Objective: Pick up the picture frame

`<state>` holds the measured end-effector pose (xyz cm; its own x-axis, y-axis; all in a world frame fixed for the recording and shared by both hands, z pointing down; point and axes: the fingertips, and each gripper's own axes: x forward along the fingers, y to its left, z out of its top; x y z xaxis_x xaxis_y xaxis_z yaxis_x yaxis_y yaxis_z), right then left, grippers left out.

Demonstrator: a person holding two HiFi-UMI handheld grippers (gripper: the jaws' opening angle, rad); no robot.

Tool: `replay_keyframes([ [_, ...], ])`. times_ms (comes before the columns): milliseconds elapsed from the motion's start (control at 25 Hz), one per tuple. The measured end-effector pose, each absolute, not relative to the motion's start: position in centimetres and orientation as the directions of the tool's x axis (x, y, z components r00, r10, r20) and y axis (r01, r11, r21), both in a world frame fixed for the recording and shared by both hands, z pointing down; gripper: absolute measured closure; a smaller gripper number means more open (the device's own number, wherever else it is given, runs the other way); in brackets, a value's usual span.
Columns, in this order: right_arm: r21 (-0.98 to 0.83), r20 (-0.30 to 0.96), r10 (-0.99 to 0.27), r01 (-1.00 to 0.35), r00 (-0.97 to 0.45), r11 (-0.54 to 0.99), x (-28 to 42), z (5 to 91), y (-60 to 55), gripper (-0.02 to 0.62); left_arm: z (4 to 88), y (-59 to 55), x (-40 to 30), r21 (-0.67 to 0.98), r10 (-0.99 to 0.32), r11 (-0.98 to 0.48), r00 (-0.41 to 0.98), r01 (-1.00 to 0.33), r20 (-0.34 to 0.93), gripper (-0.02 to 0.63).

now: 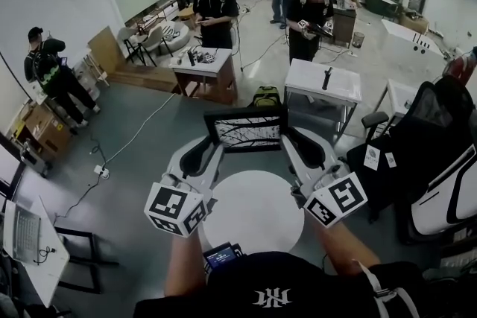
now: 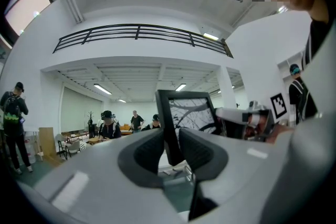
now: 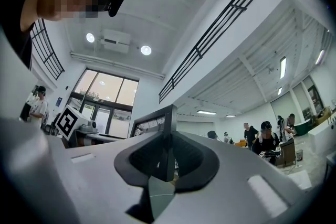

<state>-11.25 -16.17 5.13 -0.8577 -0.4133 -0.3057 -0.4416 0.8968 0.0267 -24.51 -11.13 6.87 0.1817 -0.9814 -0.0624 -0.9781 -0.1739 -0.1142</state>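
A: Status?
B: Picture frame hangs upright above the round white table, clear of it. Left gripper fingers are clamped on its left edge, right gripper fingers on its right edge.
A: Squeeze evenly with both level, else it likely twists out.

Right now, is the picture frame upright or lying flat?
Upright: the picture frame stands on edge, left tongs and right tongs clamping its two side edges.

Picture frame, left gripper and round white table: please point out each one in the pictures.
picture frame [image 1: 246,132]: head view, middle of its picture.
left gripper [image 2: 169,136]: left gripper view, between its fingertips.
round white table [image 1: 257,218]: head view, bare top.
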Motion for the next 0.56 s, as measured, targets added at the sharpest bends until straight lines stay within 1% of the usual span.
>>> replay_keyframes([
  [560,0.007,-0.264,-0.421,-0.439,-0.868,0.899,-11.7,6.8,-16.5,0.541,8.3,-11.1,-24.9,-0.089,-0.981,-0.182,0.186,-0.979,-0.046,0.515],
])
